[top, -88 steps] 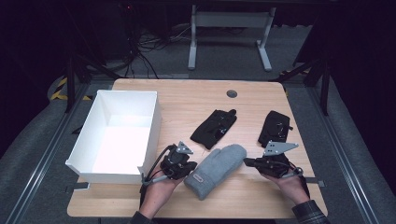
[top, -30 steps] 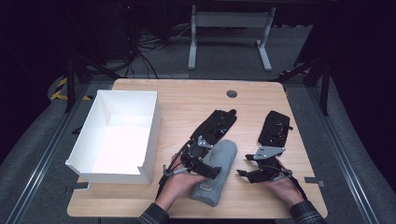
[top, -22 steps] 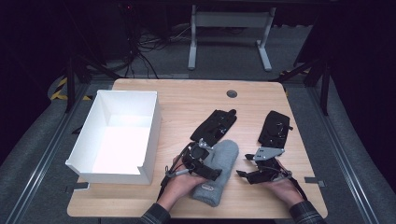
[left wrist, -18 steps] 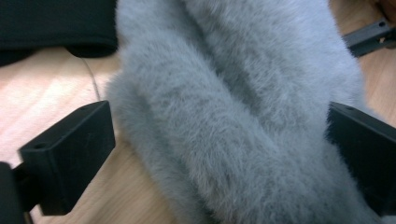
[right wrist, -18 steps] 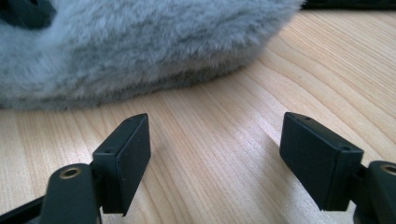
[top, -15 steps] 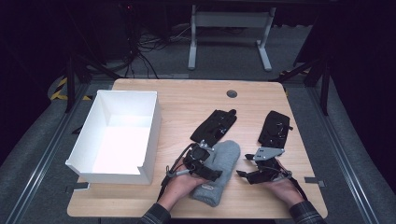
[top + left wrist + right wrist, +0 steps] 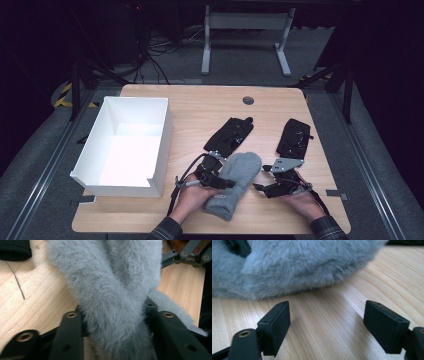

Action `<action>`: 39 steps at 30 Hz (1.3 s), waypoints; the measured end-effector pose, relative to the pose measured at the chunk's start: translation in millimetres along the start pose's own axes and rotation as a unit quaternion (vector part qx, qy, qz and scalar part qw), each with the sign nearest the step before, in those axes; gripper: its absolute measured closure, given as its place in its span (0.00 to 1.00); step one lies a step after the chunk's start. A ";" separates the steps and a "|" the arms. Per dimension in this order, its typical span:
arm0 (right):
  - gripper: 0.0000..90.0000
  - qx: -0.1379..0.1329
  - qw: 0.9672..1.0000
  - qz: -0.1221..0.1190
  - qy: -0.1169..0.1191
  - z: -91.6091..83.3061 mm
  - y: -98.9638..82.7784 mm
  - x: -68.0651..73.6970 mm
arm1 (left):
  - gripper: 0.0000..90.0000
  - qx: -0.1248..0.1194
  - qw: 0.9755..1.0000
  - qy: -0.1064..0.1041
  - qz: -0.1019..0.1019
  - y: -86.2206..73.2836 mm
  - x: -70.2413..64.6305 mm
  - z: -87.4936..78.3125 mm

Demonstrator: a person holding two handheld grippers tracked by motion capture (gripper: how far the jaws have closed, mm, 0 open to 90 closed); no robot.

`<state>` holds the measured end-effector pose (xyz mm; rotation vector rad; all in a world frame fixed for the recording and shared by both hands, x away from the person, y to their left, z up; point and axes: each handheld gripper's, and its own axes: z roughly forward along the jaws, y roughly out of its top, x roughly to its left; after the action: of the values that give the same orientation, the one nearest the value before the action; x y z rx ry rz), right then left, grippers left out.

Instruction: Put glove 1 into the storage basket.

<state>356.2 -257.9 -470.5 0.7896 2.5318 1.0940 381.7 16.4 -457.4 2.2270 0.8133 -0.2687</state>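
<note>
A: Two grippers are at work, and the left gripper (image 7: 216, 176) has just been closing its jaws on the grey mitten (image 7: 235, 182); in the left gripper view the fleece (image 7: 112, 290) bunches between the pads, so it is pinched.

B: And the right gripper (image 7: 264, 187)?

A: Its jaws stand apart with nothing but bare wood between them, and they have just been opening a little. The mitten's edge (image 7: 294, 267) lies just ahead of them, not touched.

B: Where does the mitten lie?

A: Flat on the table (image 7: 200, 107), near the front edge, between the two hands, cuff toward the person.

B: How should the grip be done well, then?

A: My guess is that the pinch should take both layers of fleece, not just the pile (fluff alone slips out). Lift it clear before carrying, so the cuff does not drag. The right gripper could steady the far side if it sags.

B: Headed for the box (image 7: 125, 145)?

A: Likely; it sits open at the left, white, and well apart from the mitten.

B: What else lies on the wood?

A: Two black gloves: one (image 7: 231, 135) just beyond the mitten, the other (image 7: 295, 136) to its right. The table is pale wood with a round grommet (image 7: 248, 100) at the back. Around it lie grey carpet, a metal stand (image 7: 245, 35) behind, and cables (image 7: 160, 45) in the dark.
</note>
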 end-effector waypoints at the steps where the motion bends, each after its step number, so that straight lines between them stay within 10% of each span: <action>1: 0.22 0.001 1.000 0.000 0.001 0.1 0.0 0.1 | 0.70 -0.002 1.000 -0.004 -0.001 0.1 0.7 -1.4; 20: 0.18 0.005 1.000 0.004 -0.001 0.7 0.4 -0.6 | 0.71 -0.042 0.999 0.009 0.012 15.4 -10.7 -42.2; 39: 0.07 0.014 1.000 0.006 -0.003 3.0 1.1 -0.2 | 0.71 -0.083 0.996 0.036 0.008 50.6 -19.0 -121.1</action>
<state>358.1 -255.6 -471.7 0.8157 2.5466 1.0597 392.4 66.3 -335.0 2.0950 0.8260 -0.1090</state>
